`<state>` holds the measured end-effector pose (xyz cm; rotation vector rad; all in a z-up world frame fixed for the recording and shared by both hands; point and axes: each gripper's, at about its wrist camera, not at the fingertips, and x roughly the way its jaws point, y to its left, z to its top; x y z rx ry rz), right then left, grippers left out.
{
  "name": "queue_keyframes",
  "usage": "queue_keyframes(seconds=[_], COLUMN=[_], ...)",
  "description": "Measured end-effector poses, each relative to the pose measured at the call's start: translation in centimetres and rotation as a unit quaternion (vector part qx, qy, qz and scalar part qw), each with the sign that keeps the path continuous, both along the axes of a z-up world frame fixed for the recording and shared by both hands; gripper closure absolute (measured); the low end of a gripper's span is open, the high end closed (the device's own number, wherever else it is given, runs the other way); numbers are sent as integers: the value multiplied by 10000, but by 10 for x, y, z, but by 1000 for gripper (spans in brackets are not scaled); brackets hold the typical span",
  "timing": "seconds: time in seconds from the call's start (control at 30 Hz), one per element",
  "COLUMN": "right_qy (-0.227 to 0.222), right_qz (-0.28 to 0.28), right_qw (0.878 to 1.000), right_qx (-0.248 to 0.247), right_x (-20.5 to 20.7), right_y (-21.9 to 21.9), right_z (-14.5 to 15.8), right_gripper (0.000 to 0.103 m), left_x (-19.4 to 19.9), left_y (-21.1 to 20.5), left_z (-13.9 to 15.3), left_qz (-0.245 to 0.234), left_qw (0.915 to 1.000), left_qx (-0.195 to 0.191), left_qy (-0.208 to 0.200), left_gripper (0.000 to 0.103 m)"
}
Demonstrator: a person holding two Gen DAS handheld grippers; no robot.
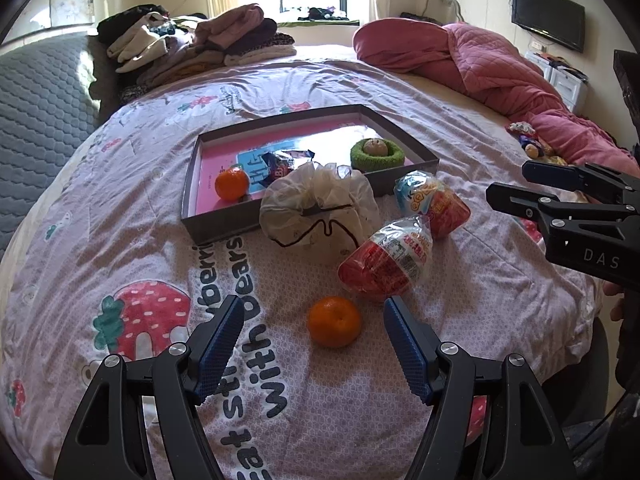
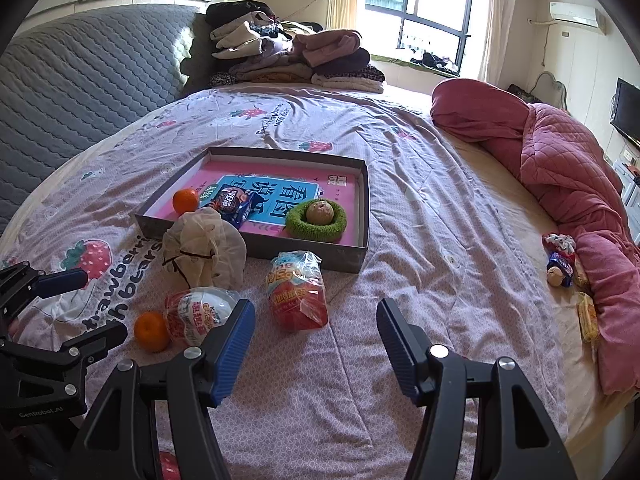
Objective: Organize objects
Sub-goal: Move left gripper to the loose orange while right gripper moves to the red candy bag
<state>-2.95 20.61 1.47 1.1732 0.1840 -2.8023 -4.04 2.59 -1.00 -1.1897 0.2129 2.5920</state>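
The left tongs [image 1: 314,344] are held apart, framing a loose mandarin [image 1: 334,321] on the bed [image 1: 120,240], evidently for collection into the tray [image 1: 192,184]. The right tongs [image 2: 316,340] are also apart, poised over bare bedding beside a snack packet [image 2: 298,292].
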Motion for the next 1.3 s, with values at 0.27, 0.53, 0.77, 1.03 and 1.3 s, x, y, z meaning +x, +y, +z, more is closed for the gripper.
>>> queue_keyframes(seconds=[0.27, 0.53, 0.77, 1.03, 1.3], right_qy=[-96, -169, -228, -277, -352], right_qz=[-19, -12, -37, -22, 22], right_qw=[9999, 9998, 9997, 9996, 9993], right_qx=[-49, -95, -103, -96, -107], right_x=[-4, -8, -12, -18, -24], right_y=[2, 4, 5, 3, 2], right_z=[-10, -19, -27, -34, -41], right_gripper=[40, 40, 40, 40, 40], left_x=[-3, -9, -12, -15, -18], left_y=[3, 2, 2, 5, 5], left_z=[-17, -28, -33, -39, -42], left_qz=[-50, -9, -23, -75, -67], left_qw=[9998, 9996, 9994, 9992, 9992], left_qx=[-55, -100, -113, -136, -106], left_qy=[-197, -256, -318, -377, -367], left_gripper=[29, 29, 29, 29, 29])
